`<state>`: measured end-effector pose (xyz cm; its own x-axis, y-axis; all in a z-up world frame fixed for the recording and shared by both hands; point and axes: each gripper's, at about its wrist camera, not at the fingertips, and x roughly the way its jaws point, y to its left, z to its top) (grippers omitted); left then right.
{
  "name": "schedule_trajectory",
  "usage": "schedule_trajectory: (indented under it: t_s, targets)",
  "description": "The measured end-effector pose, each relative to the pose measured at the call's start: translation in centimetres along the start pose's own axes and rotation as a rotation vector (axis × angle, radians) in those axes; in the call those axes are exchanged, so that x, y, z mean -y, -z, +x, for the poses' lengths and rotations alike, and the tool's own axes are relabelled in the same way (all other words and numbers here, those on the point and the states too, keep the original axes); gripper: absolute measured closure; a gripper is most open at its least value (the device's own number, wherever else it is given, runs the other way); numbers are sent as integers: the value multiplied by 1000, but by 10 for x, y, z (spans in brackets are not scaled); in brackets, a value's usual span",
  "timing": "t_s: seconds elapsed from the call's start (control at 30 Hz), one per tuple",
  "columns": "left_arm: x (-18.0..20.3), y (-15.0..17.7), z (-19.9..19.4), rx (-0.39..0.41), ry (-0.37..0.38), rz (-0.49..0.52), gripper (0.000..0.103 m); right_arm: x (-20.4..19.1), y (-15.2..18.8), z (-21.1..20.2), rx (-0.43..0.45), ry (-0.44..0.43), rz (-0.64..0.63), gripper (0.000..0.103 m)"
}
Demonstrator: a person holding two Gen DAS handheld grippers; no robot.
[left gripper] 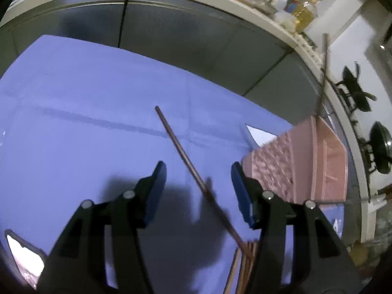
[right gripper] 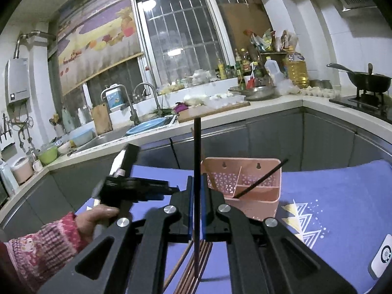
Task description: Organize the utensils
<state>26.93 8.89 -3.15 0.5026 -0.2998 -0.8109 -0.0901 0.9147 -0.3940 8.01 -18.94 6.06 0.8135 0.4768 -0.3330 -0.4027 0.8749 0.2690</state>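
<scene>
Right gripper [right gripper: 196,191] jaws tight on upright black chopstick [right gripper: 197,147], before pink caddy [right gripper: 254,191].

I take the utensil holder [right gripper: 241,188] as my mark; it stands on the cloth-covered table [right gripper: 343,196]. One dark chopstick [right gripper: 259,182] leans inside it, top tilted to its right. Before the holder, nearer me, a bundle of chopsticks [right gripper: 196,264] lies on the cloth. My right gripper [right gripper: 196,210] is above that bundle, pinching an upright chopstick [right gripper: 197,171]. To the holder's left is my left gripper [left gripper: 198,191], over a single chopstick [left gripper: 181,152] lying on the cloth. Behind the holder run the cabinets and the counter [right gripper: 269,105].
</scene>
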Motion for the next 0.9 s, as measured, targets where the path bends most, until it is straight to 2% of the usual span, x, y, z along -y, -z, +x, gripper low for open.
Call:
schedule_trajectory:
  t_s: [0.07,0.17,0.2,0.27,0.3,0.33,0.37,0.47,0.53,0.67,0.77,0.9]
  targets:
    - [-4,-8,15,-29,-48,-11,50,1,-1,-1,9,-5,0,98]
    - [-7,-17,40,-97,-168,-26,51,3,-1,-2,17,-15,-4,98]
    - [-4,-19,41,-79,-189,-9,51,4,-1,-2,18,-17,-5,98]
    - [2,-23,48,-93,-244,30,52,6,-1,-3,25,-21,-4,98]
    - [3,-23,49,-92,-262,36,70,7,-1,-4,29,-23,-1,98]
    - [4,-23,50,-93,-265,40,80,9,-1,-4,33,-24,4,98]
    - [3,-23,52,-103,-244,42,92,11,-1,-5,35,-24,9,98]
    - [-2,-23,45,-108,-218,38,95,14,-2,-5,35,-21,20,98]
    - [-8,-22,39,-108,-186,30,103,14,-3,-5,33,-22,25,98]
    - [-13,-11,2,-39,-78,46,103,11,-4,-9,43,-21,13,98]
    - [-12,9,-38,14,25,71,103,5,-6,-12,51,-21,6,98]
    - [-8,37,-70,42,80,108,103,-4,-8,-14,53,-25,-2,98]
